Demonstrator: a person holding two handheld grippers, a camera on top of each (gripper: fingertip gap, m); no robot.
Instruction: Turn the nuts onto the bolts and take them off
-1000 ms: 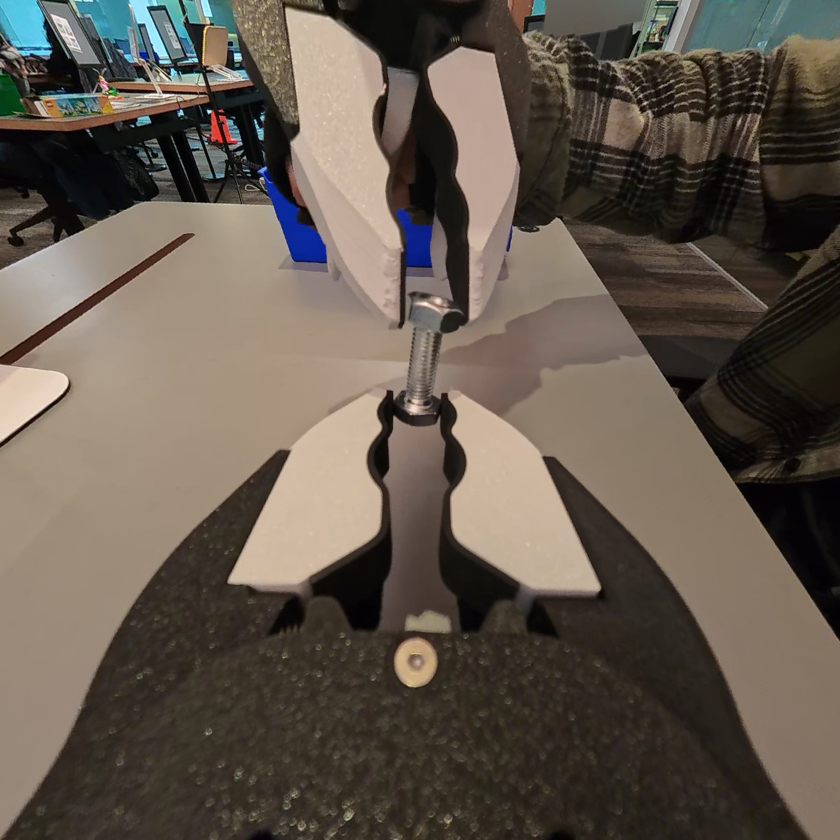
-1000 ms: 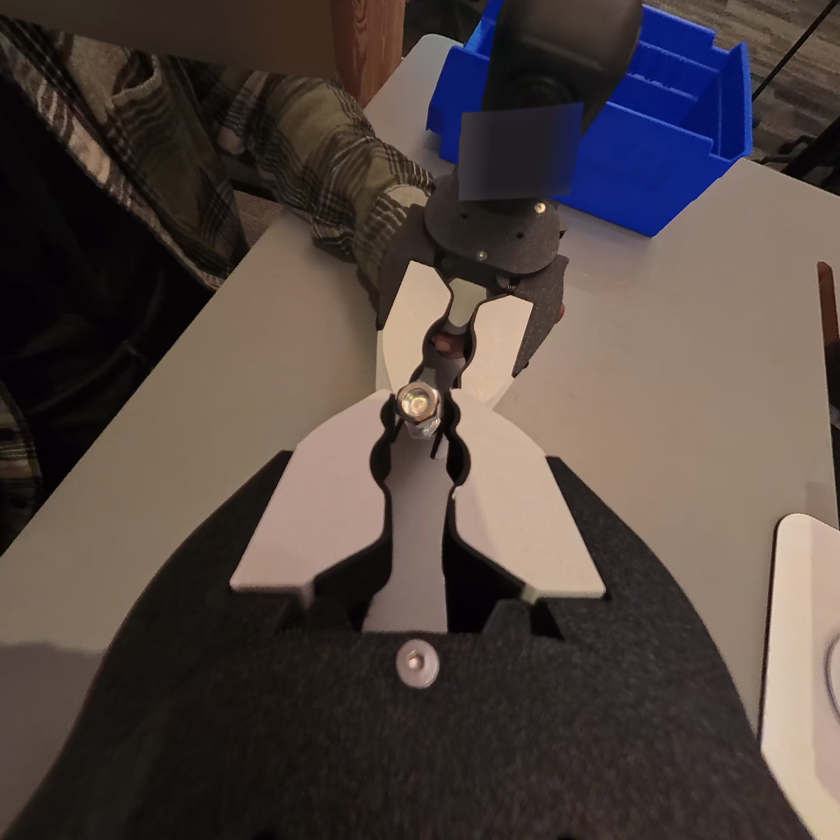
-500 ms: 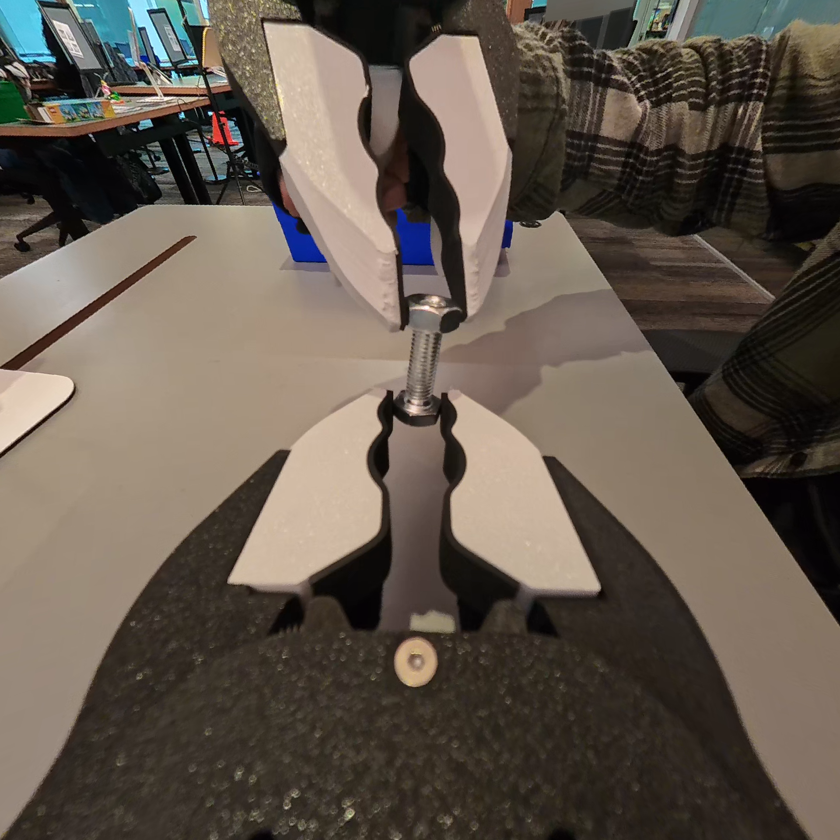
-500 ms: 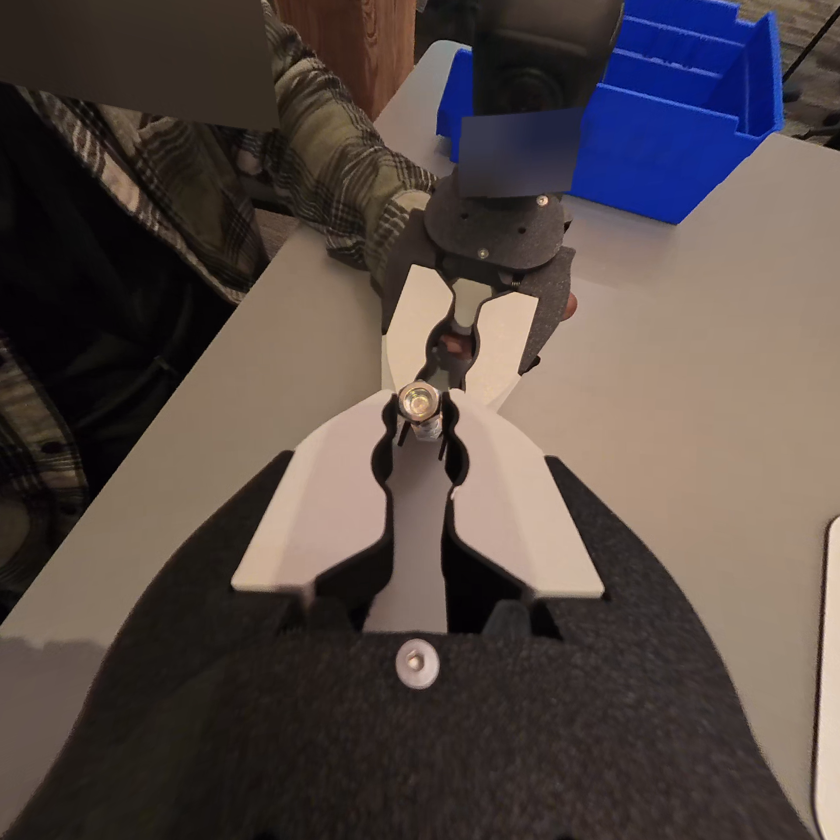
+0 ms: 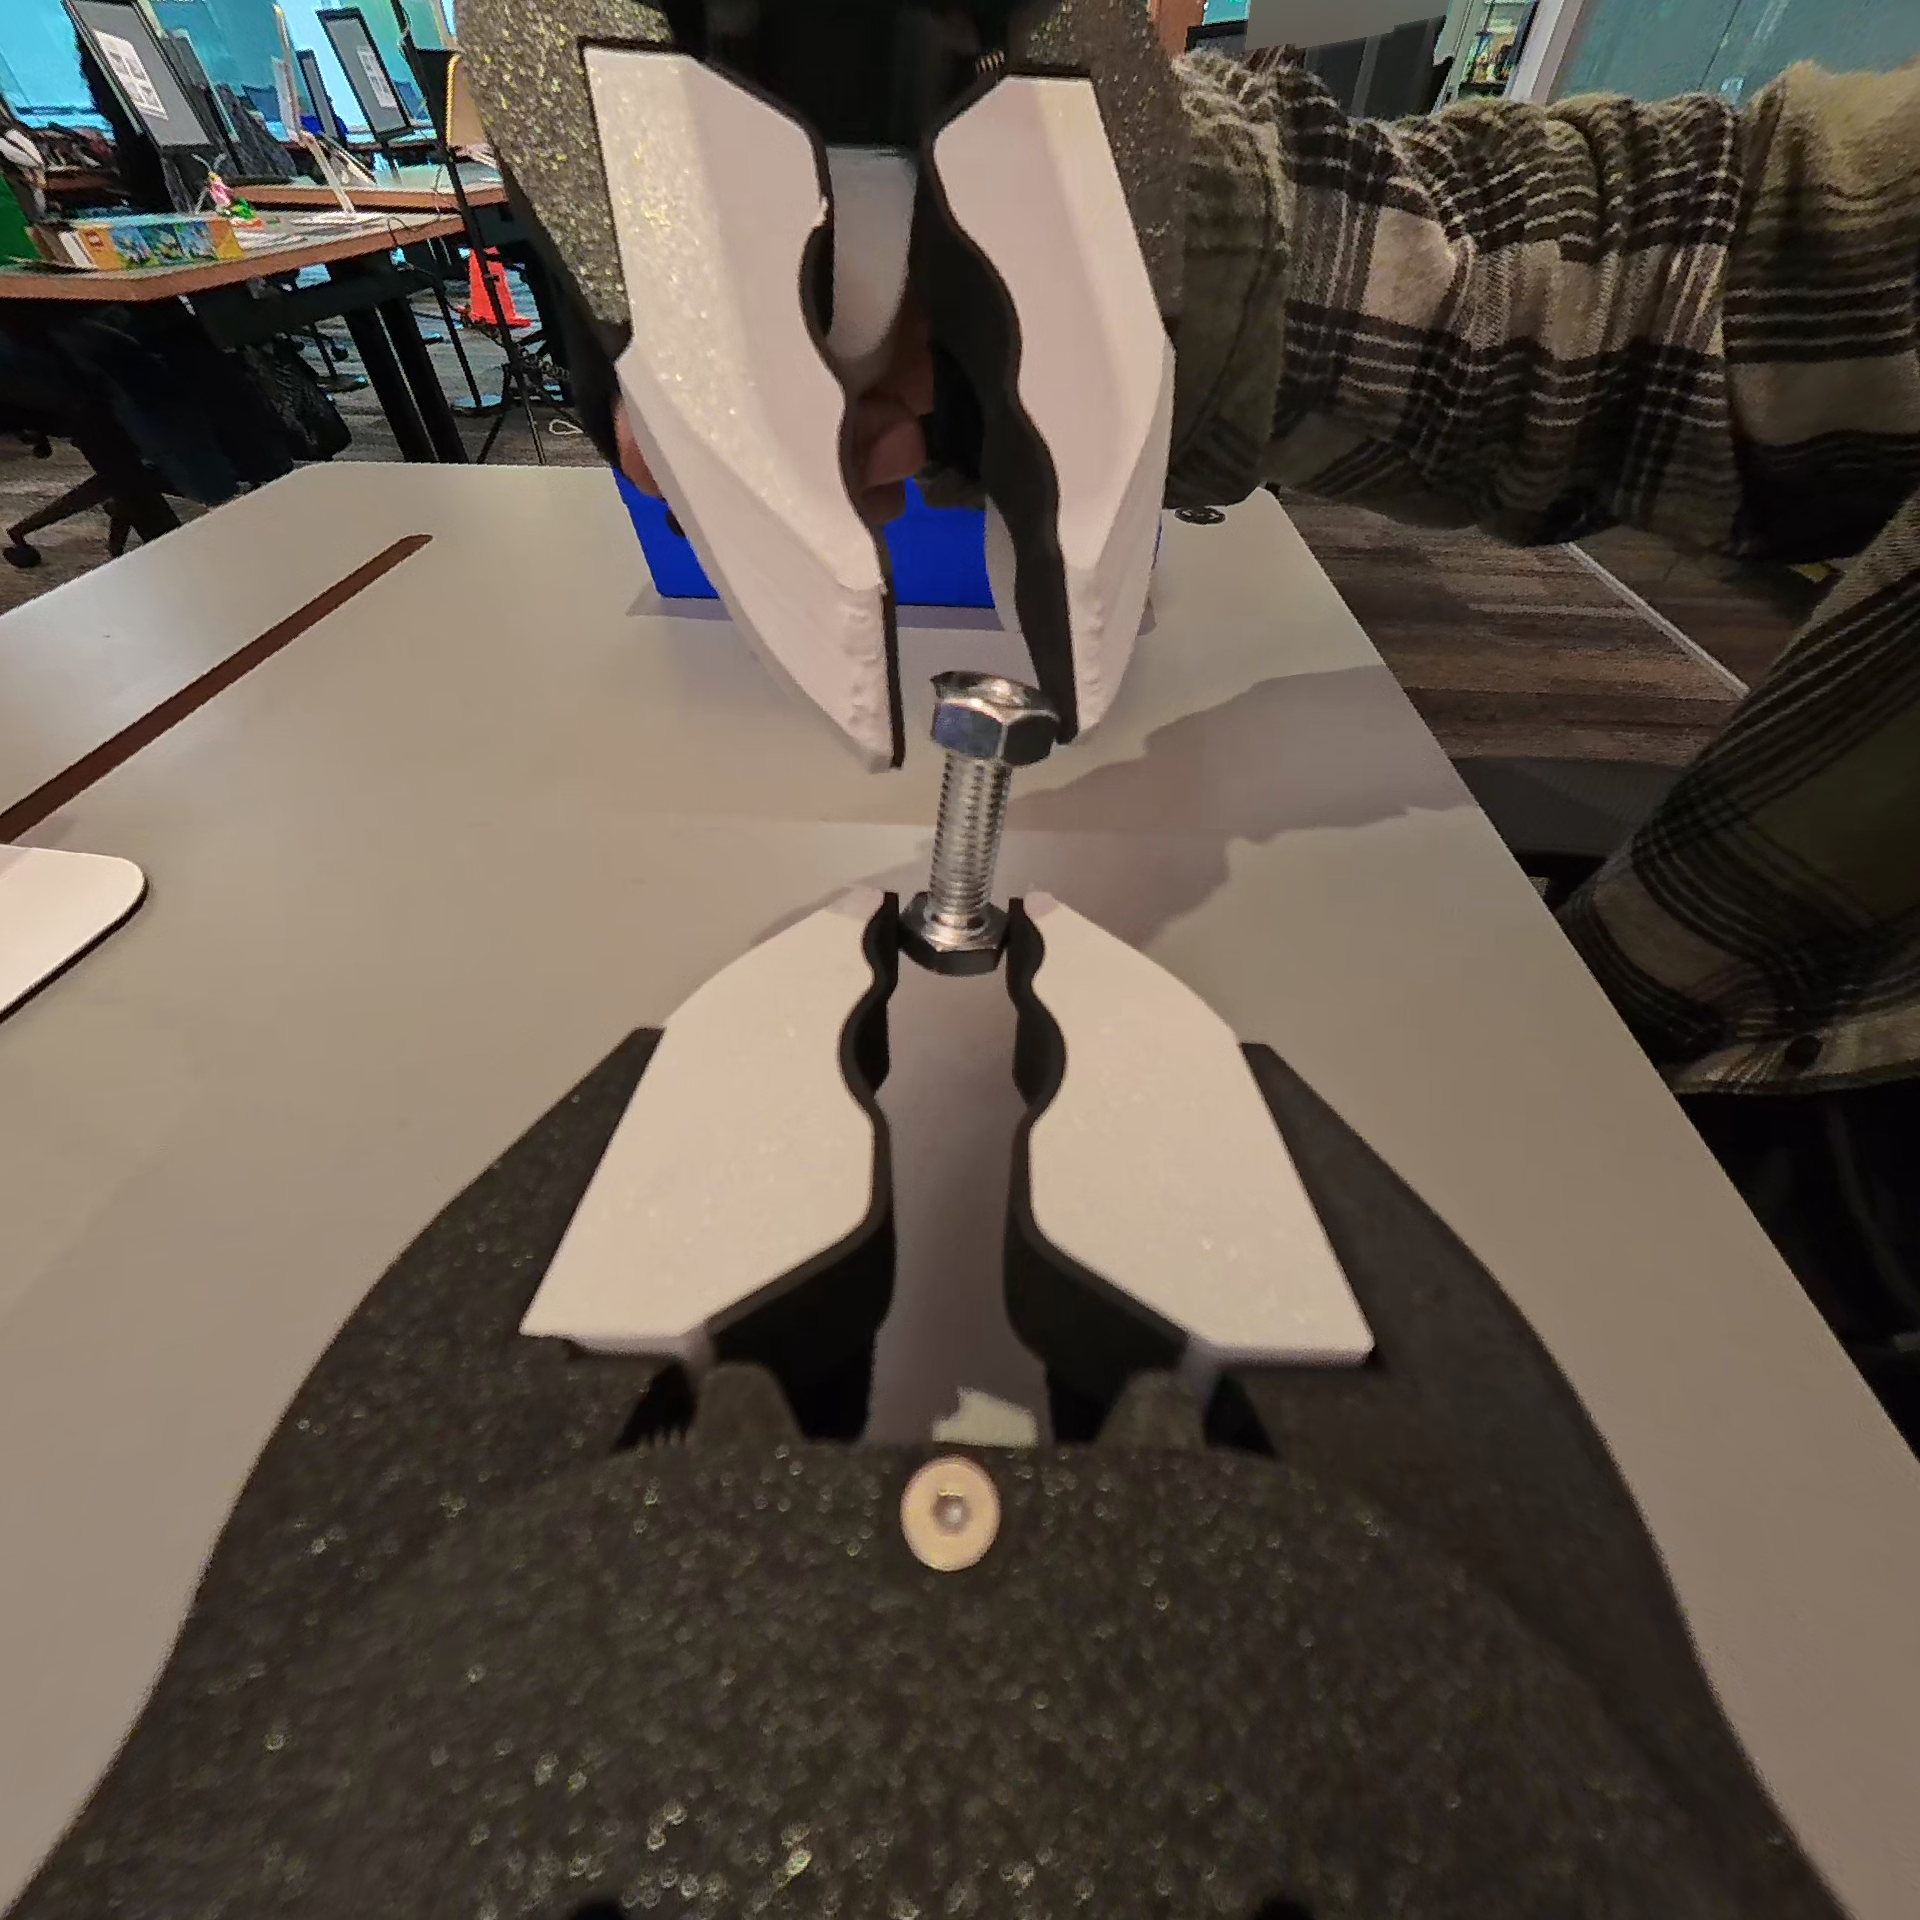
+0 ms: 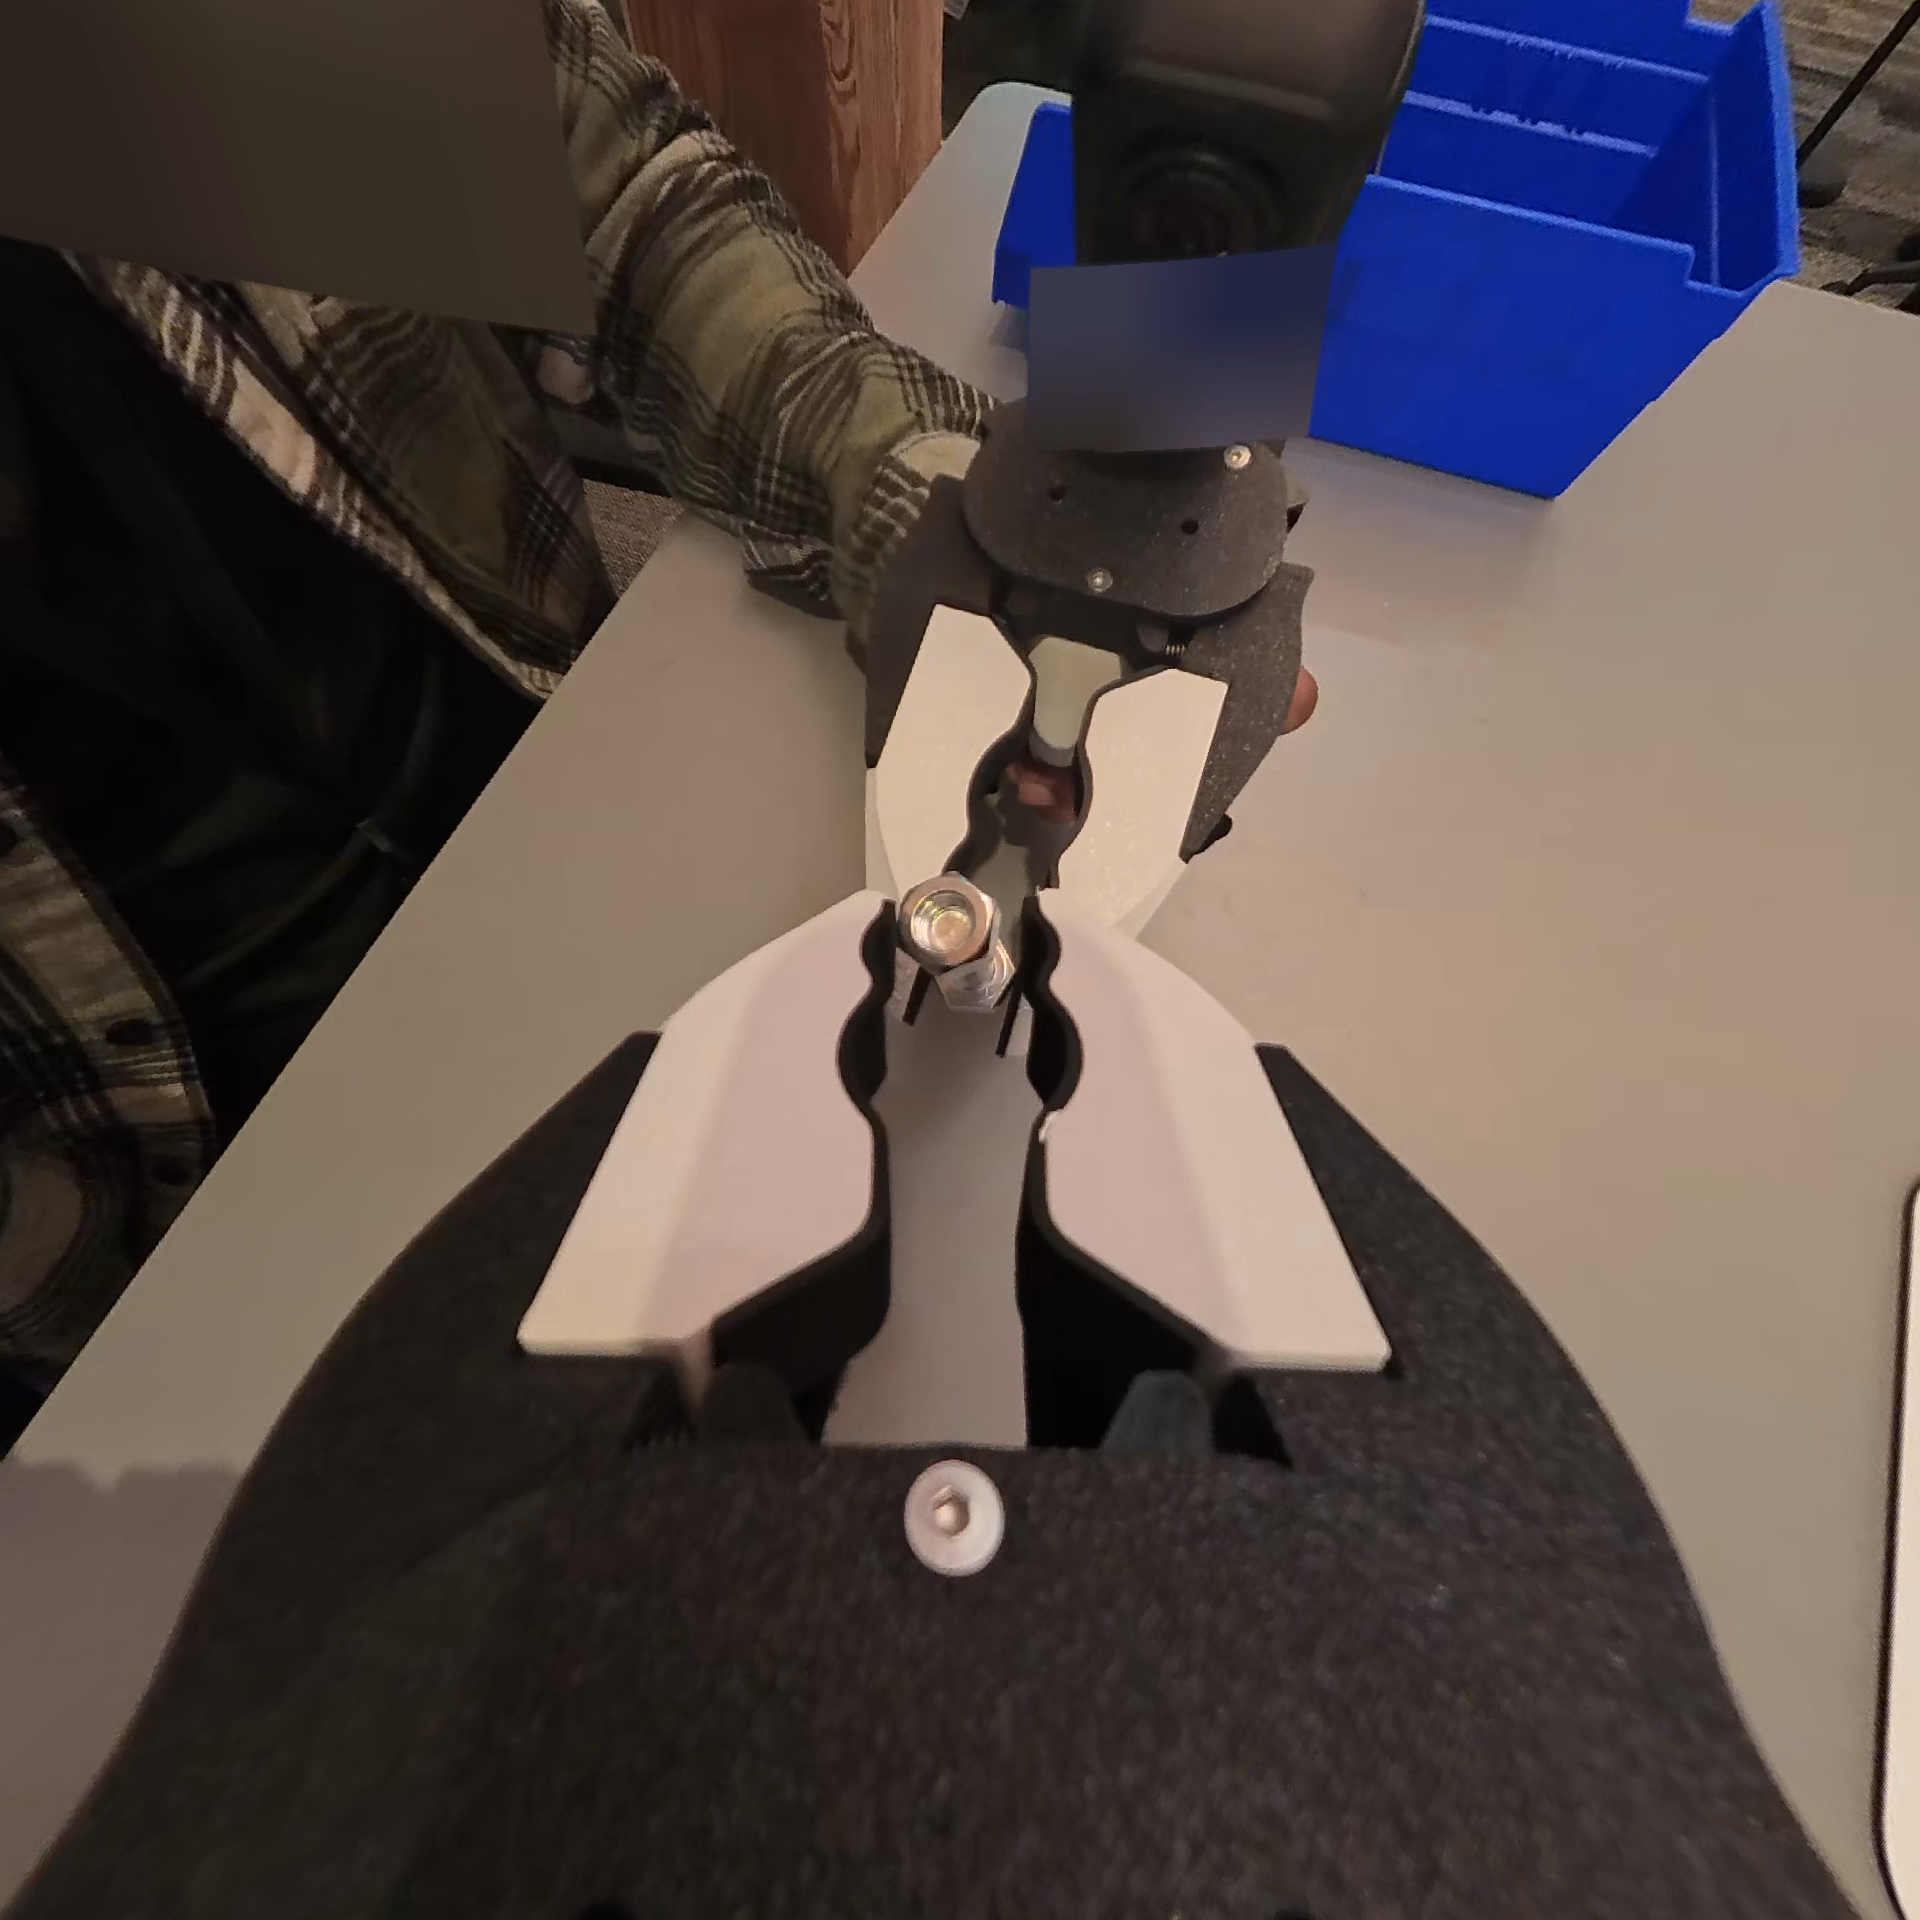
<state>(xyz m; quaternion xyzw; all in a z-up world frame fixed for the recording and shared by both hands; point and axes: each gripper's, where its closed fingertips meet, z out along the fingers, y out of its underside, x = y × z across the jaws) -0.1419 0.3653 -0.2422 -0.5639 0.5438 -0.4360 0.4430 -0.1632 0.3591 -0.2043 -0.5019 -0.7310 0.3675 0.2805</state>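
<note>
A silver hex bolt (image 5: 971,821) stands upright above the grey table (image 5: 416,883), with a silver nut (image 5: 951,940) on its lower end. My left gripper (image 5: 951,914) is shut on the nut at its fingertips. My right gripper (image 5: 977,727) comes down from above and is shut on the bolt's hex head. In the right wrist view I look down on the bolt head (image 6: 940,925) between my right gripper's tips (image 6: 956,925). The nut (image 6: 971,992) shows just below it. The left gripper's dark housing (image 6: 1122,540) lies beyond.
A blue bin (image 6: 1507,312) stands at the table's far end and also shows behind the right gripper (image 5: 935,551). A white board (image 5: 52,914) lies at the left. The person's plaid sleeves (image 5: 1558,312) reach over the right table edge. A brown strip (image 5: 208,665) crosses the tabletop. The tips of one gripper are about 4 cm away from the tips of the other.
My right gripper has rotated about the bolt while on its head, and the bin has shifted right in its view. The left gripper and nut have stayed still.
</note>
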